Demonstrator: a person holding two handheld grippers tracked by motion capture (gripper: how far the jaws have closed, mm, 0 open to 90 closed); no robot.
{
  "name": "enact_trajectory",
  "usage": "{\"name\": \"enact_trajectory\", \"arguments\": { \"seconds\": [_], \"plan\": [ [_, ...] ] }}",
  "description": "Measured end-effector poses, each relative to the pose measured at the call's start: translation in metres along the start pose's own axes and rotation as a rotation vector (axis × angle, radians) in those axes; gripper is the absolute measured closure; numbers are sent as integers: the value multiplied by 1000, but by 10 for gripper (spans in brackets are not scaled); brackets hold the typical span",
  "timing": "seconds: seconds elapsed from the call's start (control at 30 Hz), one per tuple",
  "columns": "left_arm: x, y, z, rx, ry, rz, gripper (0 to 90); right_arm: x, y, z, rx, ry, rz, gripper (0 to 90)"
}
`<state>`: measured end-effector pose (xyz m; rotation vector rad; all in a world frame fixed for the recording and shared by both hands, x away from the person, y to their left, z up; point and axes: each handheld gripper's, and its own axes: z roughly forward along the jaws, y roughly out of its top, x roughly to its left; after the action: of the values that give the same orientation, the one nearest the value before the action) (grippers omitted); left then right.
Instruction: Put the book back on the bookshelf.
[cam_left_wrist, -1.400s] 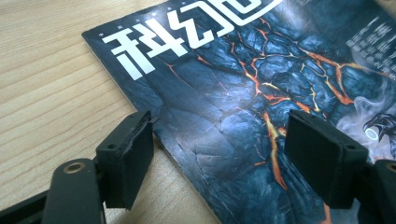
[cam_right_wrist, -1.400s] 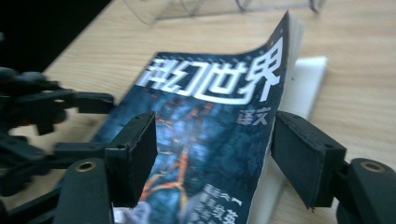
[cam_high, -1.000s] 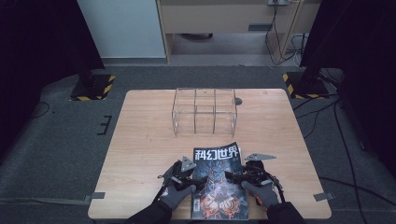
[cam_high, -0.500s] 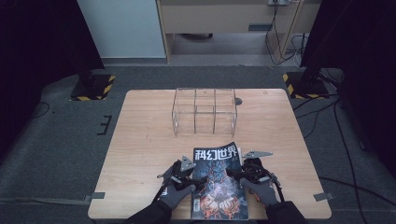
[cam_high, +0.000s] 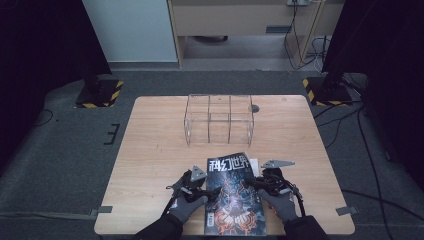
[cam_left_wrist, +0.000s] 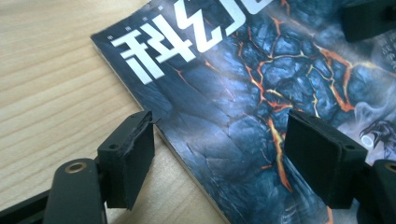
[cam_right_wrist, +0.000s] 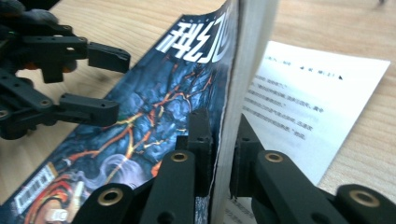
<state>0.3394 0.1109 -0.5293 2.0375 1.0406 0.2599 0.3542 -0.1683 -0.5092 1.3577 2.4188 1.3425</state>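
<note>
A magazine with a dark blue and orange lava cover and a white title lies near the table's front edge. My right gripper is shut on its right edge. In the right gripper view the gripper holds the cover and a thick stack of pages raised on edge, with a white printed page lying flat beyond. My left gripper stands open at the magazine's left edge. In the left gripper view its jaws straddle the spine of the magazine, one over the wood, one over the cover.
A clear rack with several compartments stands at the back middle of the wooden table. A small dark round spot sits just behind it. Tape strips mark the table's front corners. Black floor stands flank the table.
</note>
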Motion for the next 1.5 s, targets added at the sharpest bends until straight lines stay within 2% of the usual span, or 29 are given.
{"name": "enact_trajectory", "arguments": {
  "seconds": [0.43,0.53,0.6,0.7,0.8,0.83,1.13,1.17,1.3,1.37,1.5],
  "plan": [
    [5,4,-8,-54,-19,-45,237,11,5,-12,-64,22,-10,852],
    [7,6,-12,-79,-30,-71,236,18,9,-23,-122,40,-27,853],
    [8,6,-13,-87,-36,-78,235,20,10,-25,-138,44,-30,854],
    [10,7,-17,-110,-52,-99,235,25,14,-34,-192,66,-60,854],
    [10,8,-18,-119,-65,-103,234,28,15,-37,-209,71,-70,854],
    [10,8,-18,-127,-73,-104,233,31,17,-41,-229,75,-93,854],
    [9,10,-17,-149,-134,-95,210,37,19,-46,-261,95,-131,854],
    [8,10,-14,-142,-154,-89,197,37,19,-46,-262,97,-135,854],
    [5,10,-11,-139,-179,-86,198,37,18,-44,-259,95,-138,854],
    [5,10,-11,-139,-177,-85,192,37,18,-44,-258,94,-139,853],
    [7,10,-13,-152,-198,-121,206,35,17,-42,-250,86,-134,853]
  ]
}}
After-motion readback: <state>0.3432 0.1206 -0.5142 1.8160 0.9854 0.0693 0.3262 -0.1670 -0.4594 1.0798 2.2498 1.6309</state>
